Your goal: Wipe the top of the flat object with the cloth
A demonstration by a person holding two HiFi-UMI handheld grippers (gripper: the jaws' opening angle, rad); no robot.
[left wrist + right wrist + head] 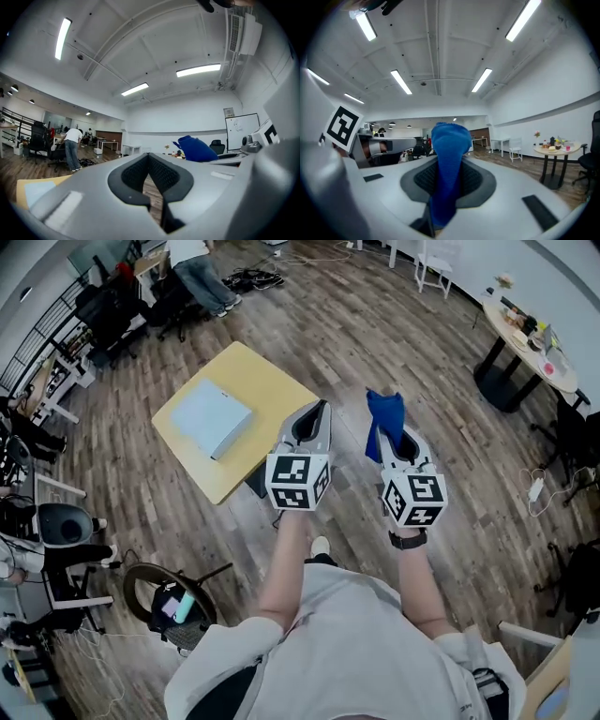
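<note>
Head view: both grippers are held out over the wood floor (375, 324), side by side and apart. The left gripper (321, 409) has its jaws together with nothing between them. The right gripper (397, 439) is clamped on the blue cloth (384, 412), which sticks up past the jaw tips and flops to the left. The yellow table (258, 381) is ahead and left of the left gripper. The flat object (211, 416), pale blue, lies on it toward the table's left side, with bare tabletop on the far and right sides. The table's near corner is just beside the left gripper. The cloth is well apart from the flat object. There is open floor beyond the table and ahead of the right gripper. A round table (517, 343) at far right carries small items too small to name. A person (202, 273) stands at the top by dark chairs (112, 310), and more gear lines the left edge.

Left gripper view: the pads (164, 173) meet at the tips, and only floor shows in the slit nearer the base. A corner of the yellow table with the flat object is at lower left. The cloth shows to the right, poking up from the right gripper.

Right gripper view: the cloth is pinched between the dark pads (476, 180) and rises above them. The left gripper is at left. The round table is at right with small items on top, and open floor lies before it.
</note>
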